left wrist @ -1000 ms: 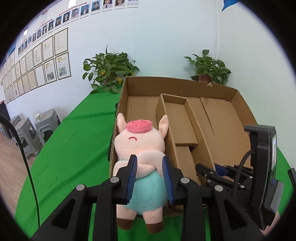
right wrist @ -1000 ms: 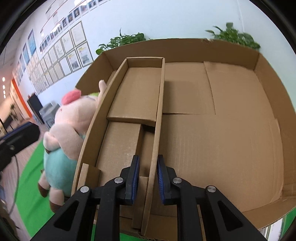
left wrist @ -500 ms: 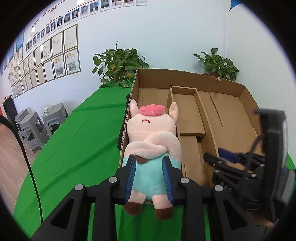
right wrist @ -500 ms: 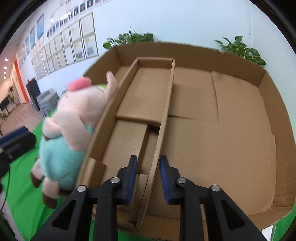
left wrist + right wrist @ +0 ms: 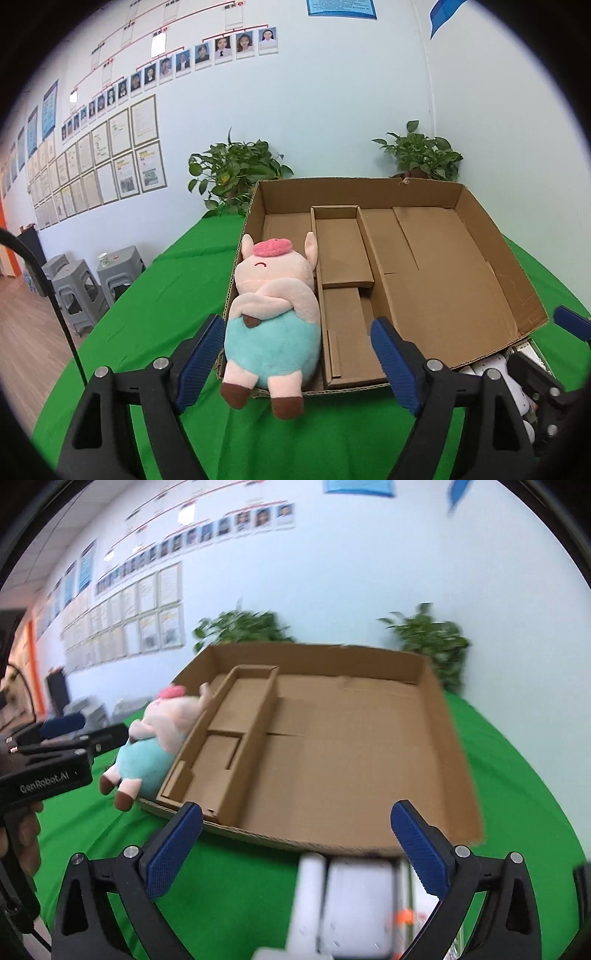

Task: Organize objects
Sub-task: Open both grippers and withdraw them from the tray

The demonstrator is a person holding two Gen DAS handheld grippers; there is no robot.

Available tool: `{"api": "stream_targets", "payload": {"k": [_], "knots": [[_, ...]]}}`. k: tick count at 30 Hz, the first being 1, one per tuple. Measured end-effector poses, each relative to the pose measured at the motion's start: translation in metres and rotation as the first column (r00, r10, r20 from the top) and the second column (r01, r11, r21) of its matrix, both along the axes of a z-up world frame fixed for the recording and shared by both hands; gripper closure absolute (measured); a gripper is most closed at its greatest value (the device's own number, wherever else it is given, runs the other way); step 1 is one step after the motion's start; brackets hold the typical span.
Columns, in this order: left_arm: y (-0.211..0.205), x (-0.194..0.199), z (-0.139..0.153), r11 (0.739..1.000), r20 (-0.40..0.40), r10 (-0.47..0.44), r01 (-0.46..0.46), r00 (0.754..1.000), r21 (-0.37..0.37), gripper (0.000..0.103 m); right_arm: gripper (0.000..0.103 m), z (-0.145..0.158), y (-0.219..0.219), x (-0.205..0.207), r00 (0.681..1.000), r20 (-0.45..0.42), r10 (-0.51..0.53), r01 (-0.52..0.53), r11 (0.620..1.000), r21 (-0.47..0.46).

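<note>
A plush pig point(image 5: 271, 306) in teal trousers lies in the left compartment of a cardboard box point(image 5: 491, 236), its feet hanging over the near rim; it also shows in the right wrist view, plush pig point(image 5: 159, 734). My left gripper point(image 5: 299, 354) is behind it with its jaws opening; the blue pads stand clear of the toy. My right gripper point(image 5: 295, 845) is pulled back from the box point(image 5: 436, 709), its jaws opening wide, nothing between them. A cardboard divider point(image 5: 258, 731) stands inside the box.
The box sits on a green tablecloth point(image 5: 155, 302). White packages point(image 5: 343, 897) lie near the box's front edge, under my right gripper. Two potted plants point(image 5: 236, 173) stand behind the box. Grey stools point(image 5: 85, 280) are at the left. A hand point(image 5: 18, 834) holds the left gripper.
Both grippers have let go: the left released the pig, now lying in the box, and the right released the divider. Both backed away from the box, the right one far more.
</note>
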State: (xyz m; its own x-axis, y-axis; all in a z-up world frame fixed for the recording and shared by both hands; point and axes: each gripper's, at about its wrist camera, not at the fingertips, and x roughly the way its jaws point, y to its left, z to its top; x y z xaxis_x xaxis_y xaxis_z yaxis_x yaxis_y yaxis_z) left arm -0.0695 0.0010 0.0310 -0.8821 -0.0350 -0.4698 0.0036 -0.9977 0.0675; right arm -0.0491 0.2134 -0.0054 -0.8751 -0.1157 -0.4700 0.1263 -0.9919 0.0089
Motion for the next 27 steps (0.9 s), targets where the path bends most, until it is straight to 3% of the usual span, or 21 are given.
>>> {"api": "stream_targets", "payload": {"k": [5,11,12,14,16,17,18,19,21,22,24,25,26,27], "knots": [[0.015,0.02,-0.001,0.999,-0.034,-0.042,0.042,0.999,0.005,0.022,0.0,0.009,0.022,0.029,0.998,-0.059,-0.037,0.034,0.998,-0.05],[0.011,0.031,-0.01,0.996,0.006,-0.073,0.073,0.997,0.059,0.024,0.001,-0.005,0.039,0.05,0.999,-0.008,-0.042,0.041,0.995,-0.088],[0.011,0.032,-0.012,0.995,0.016,-0.074,0.073,0.997,0.064,0.029,0.001,-0.009,0.039,0.05,1.0,0.005,-0.031,0.031,0.995,-0.098],[0.01,0.033,-0.017,0.994,0.045,-0.089,0.086,0.995,0.071,0.078,0.005,-0.017,0.038,0.051,1.0,0.019,-0.008,0.01,0.995,-0.099],[0.01,0.035,-0.02,0.995,0.061,-0.085,0.081,0.995,0.062,0.09,0.016,-0.022,0.035,0.054,1.0,0.022,0.007,-0.005,0.996,-0.092],[0.009,0.037,-0.02,0.995,0.048,-0.076,0.072,0.996,0.068,0.09,0.035,-0.024,0.035,0.055,1.0,0.023,0.01,-0.008,0.996,-0.092],[0.008,0.04,-0.019,0.995,0.03,-0.069,0.067,0.997,0.077,0.09,0.047,-0.025,0.034,0.056,1.0,0.026,0.008,-0.006,0.996,-0.087],[0.007,0.042,-0.017,0.994,0.015,-0.061,0.06,0.998,0.086,0.087,0.064,-0.026,0.032,0.056,0.999,0.033,-0.001,0.003,0.998,-0.07],[0.005,0.043,-0.015,0.995,0.01,-0.033,0.032,0.999,0.095,0.048,0.067,-0.028,0.03,0.056,0.999,0.038,-0.001,0.003,0.999,-0.048],[0.003,0.042,-0.014,0.994,0.006,-0.02,0.019,1.0,0.105,0.011,0.066,-0.029,0.029,0.055,0.999,0.037,0.011,-0.009,0.998,-0.054],[-0.001,0.046,-0.013,0.99,-0.031,-0.009,0.014,0.999,0.143,0.007,0.044,-0.029,0.03,0.056,1.0,0.031,0.004,-0.002,0.998,-0.058],[-0.002,0.045,-0.012,0.988,-0.024,-0.023,0.026,0.999,0.155,0.007,0.009,-0.029,0.031,0.056,0.999,0.037,0.004,-0.001,0.998,-0.058],[-0.002,0.043,-0.013,0.987,-0.013,-0.031,0.032,0.999,0.16,0.007,0.001,-0.03,0.032,0.056,0.999,0.037,0.005,-0.003,0.998,-0.063],[-0.001,0.042,-0.014,0.986,-0.008,-0.034,0.035,0.999,0.161,0.007,0.0,-0.03,0.033,0.057,0.999,0.032,0.008,-0.005,0.998,-0.07]]}}
